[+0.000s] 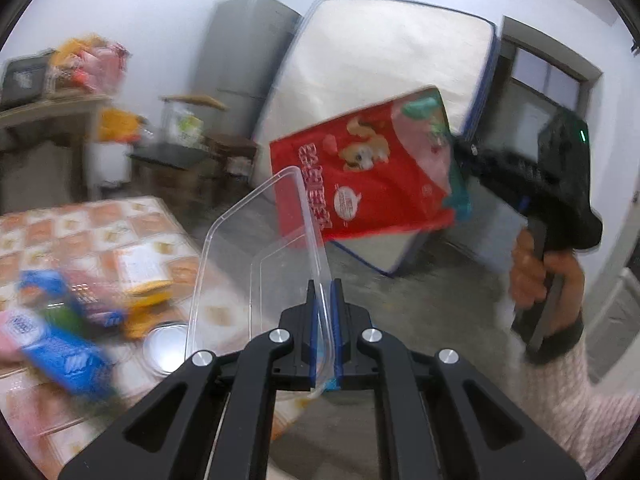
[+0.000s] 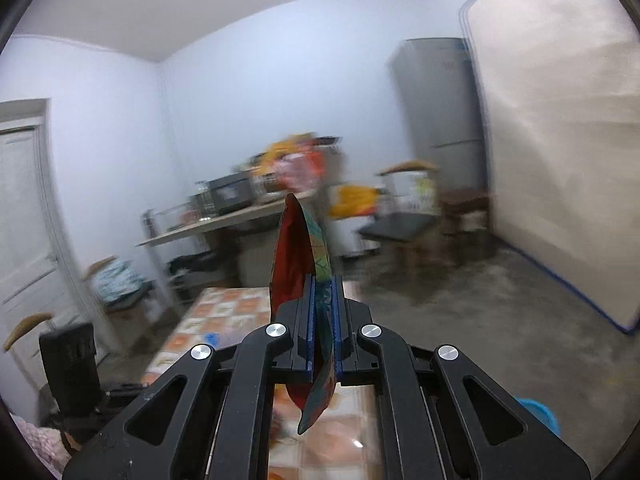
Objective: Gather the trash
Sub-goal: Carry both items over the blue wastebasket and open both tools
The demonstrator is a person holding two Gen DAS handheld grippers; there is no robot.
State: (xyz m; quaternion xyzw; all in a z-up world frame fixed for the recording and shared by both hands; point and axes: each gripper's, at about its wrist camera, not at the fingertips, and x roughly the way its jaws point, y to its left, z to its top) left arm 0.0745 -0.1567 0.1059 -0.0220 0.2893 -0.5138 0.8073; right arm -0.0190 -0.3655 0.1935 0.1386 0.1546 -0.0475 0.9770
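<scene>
Left gripper (image 1: 324, 300) is raised off the table (image 1: 132, 216), jaws pinched narrow on a clear plastic lid (image 1: 256, 248) that stands upright w/ its edge between the pads. Right gripper (image 2: 324, 300), held up by the person's hand (image 1: 546, 276) at far right, clamps a red snack bag (image 1: 360, 172) in mid-air, tilted. More wrappers (image 1: 80, 320) lie blurred on the table's near left.

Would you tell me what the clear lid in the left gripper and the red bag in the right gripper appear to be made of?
Clear lid: thin rigid transparent plastic, glossy; the room shows through it and its rim keeps a moulded shape. Red bag: seemingly printed plastic film, glossy and flexible; it creases and bends where the right gripper pinches it.
</scene>
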